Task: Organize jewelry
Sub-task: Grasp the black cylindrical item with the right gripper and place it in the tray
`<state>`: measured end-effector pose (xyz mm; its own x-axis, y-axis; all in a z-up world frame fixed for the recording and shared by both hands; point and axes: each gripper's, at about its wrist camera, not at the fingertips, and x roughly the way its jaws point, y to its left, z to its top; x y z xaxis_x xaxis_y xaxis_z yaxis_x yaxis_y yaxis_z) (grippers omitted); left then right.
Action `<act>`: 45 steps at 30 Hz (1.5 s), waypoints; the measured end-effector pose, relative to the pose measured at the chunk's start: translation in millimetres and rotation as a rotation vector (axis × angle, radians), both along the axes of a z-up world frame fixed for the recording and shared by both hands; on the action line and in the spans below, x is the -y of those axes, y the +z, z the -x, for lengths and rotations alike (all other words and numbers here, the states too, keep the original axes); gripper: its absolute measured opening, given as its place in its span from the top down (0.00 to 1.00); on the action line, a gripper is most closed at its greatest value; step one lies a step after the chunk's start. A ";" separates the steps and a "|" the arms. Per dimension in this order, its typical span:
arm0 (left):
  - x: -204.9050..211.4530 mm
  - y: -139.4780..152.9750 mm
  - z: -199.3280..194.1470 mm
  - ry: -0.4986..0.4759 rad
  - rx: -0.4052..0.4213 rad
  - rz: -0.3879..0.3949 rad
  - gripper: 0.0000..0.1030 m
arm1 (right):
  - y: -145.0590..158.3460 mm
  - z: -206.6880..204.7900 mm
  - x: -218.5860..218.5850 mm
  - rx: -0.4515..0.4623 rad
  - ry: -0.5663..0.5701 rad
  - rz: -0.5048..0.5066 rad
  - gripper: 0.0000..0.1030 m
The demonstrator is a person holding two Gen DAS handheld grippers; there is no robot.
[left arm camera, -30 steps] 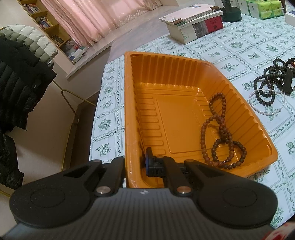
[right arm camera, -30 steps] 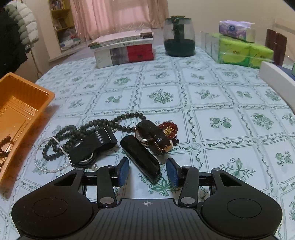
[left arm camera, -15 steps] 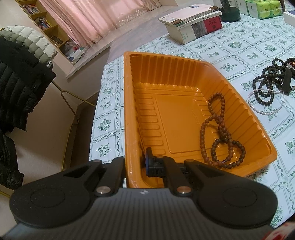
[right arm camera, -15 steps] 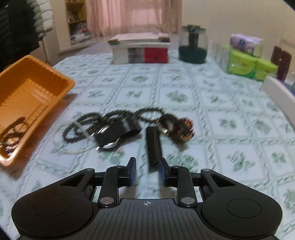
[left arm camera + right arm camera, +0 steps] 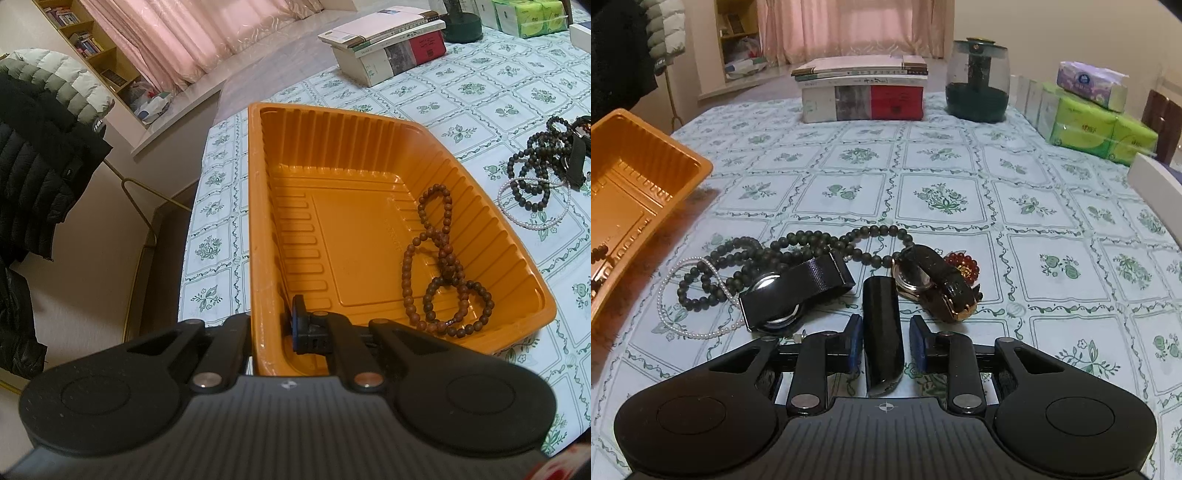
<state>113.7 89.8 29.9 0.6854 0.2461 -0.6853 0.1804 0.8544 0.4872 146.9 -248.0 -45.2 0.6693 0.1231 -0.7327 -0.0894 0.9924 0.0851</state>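
Observation:
My left gripper (image 5: pixel 271 325) is shut on the near wall of the orange tray (image 5: pixel 258 229), one finger outside and one inside. A brown bead string (image 5: pixel 439 266) lies in the tray. In the right wrist view my right gripper (image 5: pixel 886 343) is open, its blue pads on either side of the black strap (image 5: pixel 882 332) of a gold watch (image 5: pixel 938 284), without clamping it. A black-strap silver watch (image 5: pixel 790 291), a dark bead necklace (image 5: pixel 768 254), a pearl bracelet (image 5: pixel 687 299) and a red bead piece (image 5: pixel 964 264) lie beside it on the tablecloth. The tray's corner (image 5: pixel 642 192) shows at the left.
A stack of books (image 5: pixel 864 88) and a dark glass jar (image 5: pixel 977 88) stand at the far end of the table. Green and purple tissue packs (image 5: pixel 1097 110) are at the far right. The table's left edge (image 5: pixel 192 229) drops off beside the tray, with coats on a rack (image 5: pixel 33 155) beyond.
My right gripper drew back and narrowed, then came down again so the watch strap lies between its pads. The left gripper keeps its hold on the tray.

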 end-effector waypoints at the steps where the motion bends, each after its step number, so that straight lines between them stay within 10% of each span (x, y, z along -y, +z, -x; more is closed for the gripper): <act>1: -0.1 0.1 0.0 0.000 0.001 0.000 0.96 | 0.8 1.2 -0.6 0.000 -0.003 0.002 0.79; 10: 0.1 0.0 0.2 -0.002 0.002 0.000 0.96 | 36.6 20.7 -17.4 0.080 -0.010 -0.056 0.79; 18: 0.0 -0.9 0.1 -0.004 0.005 -0.001 0.96 | 73.5 15.0 -96.2 0.100 0.208 -0.207 0.79; 28: -0.6 -1.0 0.2 -0.010 0.006 0.002 0.96 | 71.0 5.9 -187.2 0.048 0.391 -0.294 0.79; 45: -3.5 -2.8 -0.9 -0.013 0.004 0.011 0.96 | 58.9 -7.2 -195.7 -0.016 0.372 -0.368 0.74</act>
